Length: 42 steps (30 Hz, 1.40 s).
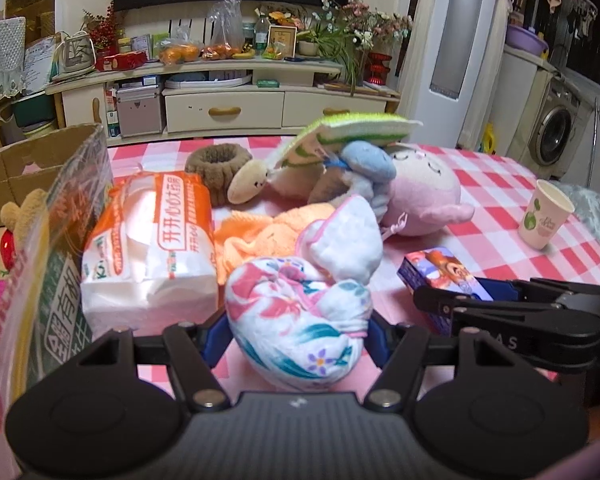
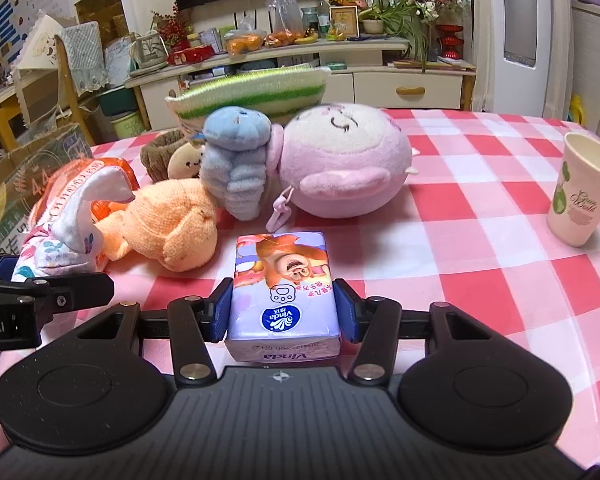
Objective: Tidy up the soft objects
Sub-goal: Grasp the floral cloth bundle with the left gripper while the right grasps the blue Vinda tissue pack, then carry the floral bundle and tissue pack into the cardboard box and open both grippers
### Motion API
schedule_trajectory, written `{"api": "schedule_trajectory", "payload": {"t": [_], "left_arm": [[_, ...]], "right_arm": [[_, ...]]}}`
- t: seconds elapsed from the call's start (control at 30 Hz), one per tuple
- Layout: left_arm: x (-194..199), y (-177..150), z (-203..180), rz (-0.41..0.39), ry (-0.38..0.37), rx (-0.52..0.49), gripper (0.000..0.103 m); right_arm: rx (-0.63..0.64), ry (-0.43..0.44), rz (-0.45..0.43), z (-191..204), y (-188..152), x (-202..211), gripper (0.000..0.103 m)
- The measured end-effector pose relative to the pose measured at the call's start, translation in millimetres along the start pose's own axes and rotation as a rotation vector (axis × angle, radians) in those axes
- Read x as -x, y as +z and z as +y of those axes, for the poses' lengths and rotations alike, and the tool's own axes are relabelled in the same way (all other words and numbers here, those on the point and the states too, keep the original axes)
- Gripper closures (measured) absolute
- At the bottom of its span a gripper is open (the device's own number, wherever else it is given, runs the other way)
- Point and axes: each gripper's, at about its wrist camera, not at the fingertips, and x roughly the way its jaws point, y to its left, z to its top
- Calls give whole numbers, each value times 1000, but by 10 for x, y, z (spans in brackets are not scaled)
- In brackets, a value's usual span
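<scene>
The left gripper clasped a floral cloth bundle; only its view showed the cardboard box at nine o'clock. The right gripper clenched a tissue pack; its view alone showed that pack's printed front.

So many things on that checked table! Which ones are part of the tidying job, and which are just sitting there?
Part of the job: floral cloth bundle in the left gripper, tissue pack in the right gripper, pink plush, orange towel, cardboard box.

Just lying about: paper cup.

Checked tablecloth bears plush toys, paper cup.
</scene>
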Motion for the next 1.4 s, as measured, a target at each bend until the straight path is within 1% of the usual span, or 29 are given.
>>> {"api": "schedule_trajectory", "payload": {"t": [0.3, 0.5, 0.7, 0.8, 1.0, 1.17, 1.4], "left_arm": [[204, 49, 98, -45, -37, 23, 37], [366, 112, 179, -90, -46, 41, 37], [522, 185, 319, -137, -44, 74, 37], [593, 222, 413, -158, -37, 94, 37], [732, 299, 634, -203, -3, 140, 37], [870, 340, 935, -245, 38, 196, 37], [1004, 362, 1376, -293, 119, 288, 37]], "right_arm": [[10, 5, -26, 149, 34, 170, 38], [34, 19, -51, 273, 166, 220, 38], [68, 57, -81, 446, 299, 262, 38], [86, 91, -93, 560, 383, 256, 38], [126, 151, -115, 829, 551, 203, 38], [164, 199, -131, 1110, 675, 136, 38], [212, 283, -129, 1470, 784, -16, 38]]}}
